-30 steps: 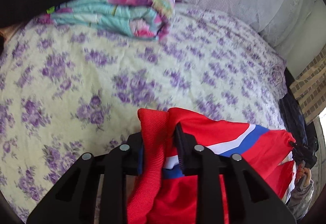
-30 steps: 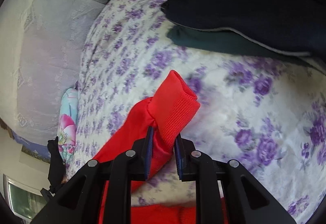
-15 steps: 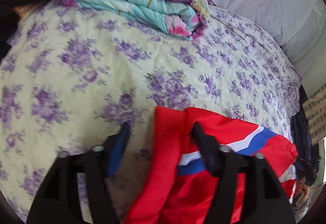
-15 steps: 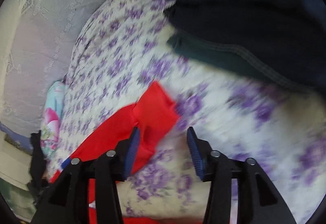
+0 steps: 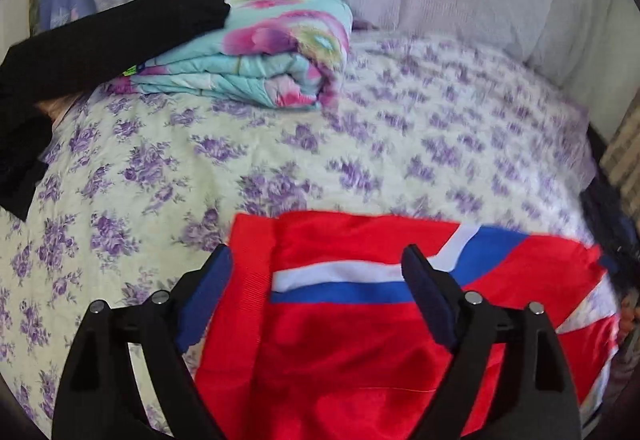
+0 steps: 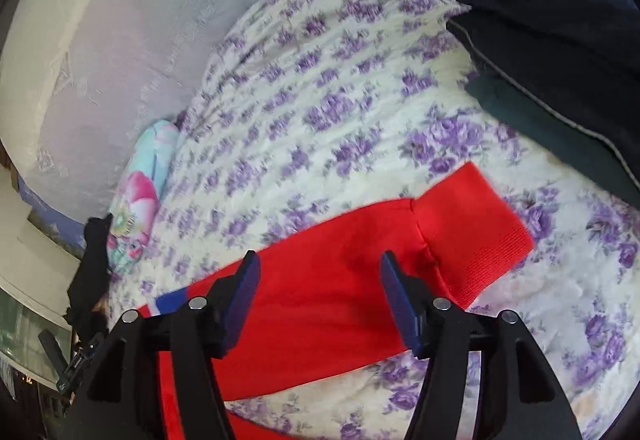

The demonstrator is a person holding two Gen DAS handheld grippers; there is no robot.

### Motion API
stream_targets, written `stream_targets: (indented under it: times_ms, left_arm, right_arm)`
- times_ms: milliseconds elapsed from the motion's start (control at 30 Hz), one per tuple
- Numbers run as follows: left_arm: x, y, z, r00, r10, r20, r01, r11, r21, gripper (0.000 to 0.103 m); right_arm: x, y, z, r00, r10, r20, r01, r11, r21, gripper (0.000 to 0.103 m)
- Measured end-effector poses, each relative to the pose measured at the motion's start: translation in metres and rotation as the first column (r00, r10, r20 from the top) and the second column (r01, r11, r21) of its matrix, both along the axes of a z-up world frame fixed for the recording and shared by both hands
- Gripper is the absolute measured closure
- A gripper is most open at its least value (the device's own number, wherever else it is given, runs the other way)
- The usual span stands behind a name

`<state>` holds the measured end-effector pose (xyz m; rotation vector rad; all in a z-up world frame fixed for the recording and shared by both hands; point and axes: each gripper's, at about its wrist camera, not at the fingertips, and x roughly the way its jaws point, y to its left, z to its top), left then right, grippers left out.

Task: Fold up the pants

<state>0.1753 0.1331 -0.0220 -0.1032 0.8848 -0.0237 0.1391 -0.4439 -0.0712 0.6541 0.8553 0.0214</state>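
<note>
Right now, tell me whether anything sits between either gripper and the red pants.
Nothing visible does. The red pants lie directly under the opening left gripper; the opening right gripper hangs over the leg beside its cuff.

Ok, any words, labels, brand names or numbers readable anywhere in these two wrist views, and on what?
None readable.
Red pants with white and blue stripes: no print visible.
Small green tag between the black garment and the folded floral quilt: too small to read.
</note>
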Motion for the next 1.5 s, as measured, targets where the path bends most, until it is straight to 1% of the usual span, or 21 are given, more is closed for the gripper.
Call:
stream_targets:
  times_ms: [67, 100, 133, 167, 200, 267, 333, 433, 500, 567, 667, 767, 833, 900, 1000, 1133, 1167, 1267, 1367, 1433, 1500]
  left_arm:
    - [0.008, -0.001, -0.02, 0.998, 0.011, -0.067, -0.007, 0.998, 0.061, 0.019]
    - [0.011, 0.004, -0.03, 0.995, 0.029, -0.1, -0.021, 0.997, 0.078, 0.019]
    - [0.014, 0.013, -0.036, 0.99, 0.063, -0.127, -0.053, 0.995, 0.08, 0.019]
    - [0.014, 0.026, -0.039, 0.985, 0.097, -0.141, -0.09, 0.994, 0.056, 0.02]
    - [0.013, 0.039, -0.038, 0.981, 0.127, -0.145, -0.125, 0.992, 0.019, 0.02]
    - [0.004, 0.067, -0.027, 0.973, 0.196, -0.121, -0.203, 0.978, -0.049, 0.02]
    - [-0.013, 0.085, -0.011, 0.97, 0.229, -0.076, -0.236, 0.968, -0.088, 0.02]
    - [-0.046, 0.096, 0.006, 0.973, 0.229, -0.032, -0.231, 0.969, -0.091, 0.019]
    - [-0.071, 0.096, 0.01, 0.977, 0.212, -0.015, -0.212, 0.972, -0.099, 0.019]
    - [-0.098, 0.091, 0.007, 0.982, 0.188, -0.013, -0.188, 0.977, -0.098, 0.019]
    - [-0.13, 0.081, 0.001, 0.985, 0.172, -0.006, -0.171, 0.982, -0.078, 0.019]
    - [-0.155, 0.077, -0.008, 0.989, 0.148, 0.001, -0.147, 0.986, -0.076, 0.015]
    - [-0.168, 0.084, -0.017, 0.987, 0.159, -0.002, -0.159, 0.983, -0.093, 0.013]
    - [-0.176, 0.095, -0.029, 0.984, 0.179, -0.028, -0.181, 0.975, -0.128, 0.013]
    - [-0.196, 0.115, -0.044, 0.979, 0.197, -0.056, -0.205, 0.959, -0.195, 0.013]
    - [-0.224, 0.126, -0.047, 0.98, 0.193, -0.057, -0.2, 0.958, -0.204, 0.013]
    - [-0.227, 0.123, -0.047, 0.981, 0.182, -0.06, -0.191, 0.965, -0.182, 0.013]
    - [-0.224, 0.099, -0.046, 0.989, 0.135, -0.067, -0.14, 0.988, -0.065, 0.013]
    - [-0.212, 0.068, -0.046, 0.997, 0.052, -0.058, -0.055, 0.998, -0.04, 0.013]
    - [-0.202, 0.055, -0.039, 0.998, 0.053, -0.015, -0.053, 0.998, -0.021, 0.013]
    - [-0.193, 0.054, -0.025, 0.995, 0.084, 0.057, -0.08, 0.995, -0.058, 0.013]
  right_arm:
    - [0.002, -0.013, -0.014, 0.998, -0.036, -0.049, 0.035, 0.999, -0.027, 0.041]
    - [0.002, -0.023, -0.02, 0.998, -0.038, -0.055, 0.038, 0.999, 0.003, 0.046]
    - [0.0, -0.033, -0.026, 0.998, -0.035, -0.053, 0.038, 0.998, 0.056, 0.055]
    - [-0.003, -0.045, -0.029, 0.997, -0.053, -0.056, 0.059, 0.992, 0.107, 0.06]
    - [-0.006, -0.053, -0.028, 0.995, -0.078, -0.062, 0.085, 0.989, 0.119, 0.062]
    - [-0.018, -0.064, -0.015, 0.987, -0.159, -0.04, 0.161, 0.985, 0.056, 0.06]
    - [-0.032, -0.068, 0.001, 0.983, -0.182, -0.005, 0.182, 0.983, 0.031, 0.044]
    - [-0.055, -0.063, 0.018, 0.984, -0.172, 0.049, 0.173, 0.985, 0.0, 0.041]
    - [-0.076, -0.053, 0.025, 0.984, -0.16, 0.074, 0.163, 0.986, -0.033, 0.038]
    - [-0.097, -0.042, 0.027, 0.984, -0.151, 0.095, 0.157, 0.986, -0.055, 0.037]
    - [-0.131, -0.019, 0.034, 0.98, -0.142, 0.141, 0.163, 0.976, -0.146, 0.036]
    - [-0.163, 0.004, 0.042, 0.975, -0.11, 0.193, 0.153, 0.963, -0.223, 0.027]
    - [-0.178, 0.017, 0.045, 0.974, -0.075, 0.212, 0.125, 0.964, -0.235, 0.022]
    - [-0.196, 0.026, 0.045, 0.974, -0.047, 0.222, 0.101, 0.966, -0.239, 0.017]
    - [-0.212, 0.031, 0.045, 0.973, -0.047, 0.224, 0.105, 0.962, -0.254, 0.017]
    - [-0.225, 0.025, 0.043, 0.972, -0.069, 0.223, 0.124, 0.962, -0.242, 0.017]
    - [-0.225, 0.023, 0.042, 0.972, -0.075, 0.224, 0.127, 0.965, -0.23, 0.016]
    - [-0.221, 0.025, 0.042, 0.971, -0.072, 0.227, 0.119, 0.973, -0.198, 0.016]
    - [-0.218, 0.034, 0.044, 0.971, -0.05, 0.236, 0.097, 0.977, -0.192, 0.016]
    - [-0.216, 0.039, 0.045, 0.971, -0.037, 0.238, 0.086, 0.976, -0.199, 0.016]
    - [-0.214, 0.041, 0.044, 0.973, -0.03, 0.229, 0.078, 0.976, -0.205, 0.015]
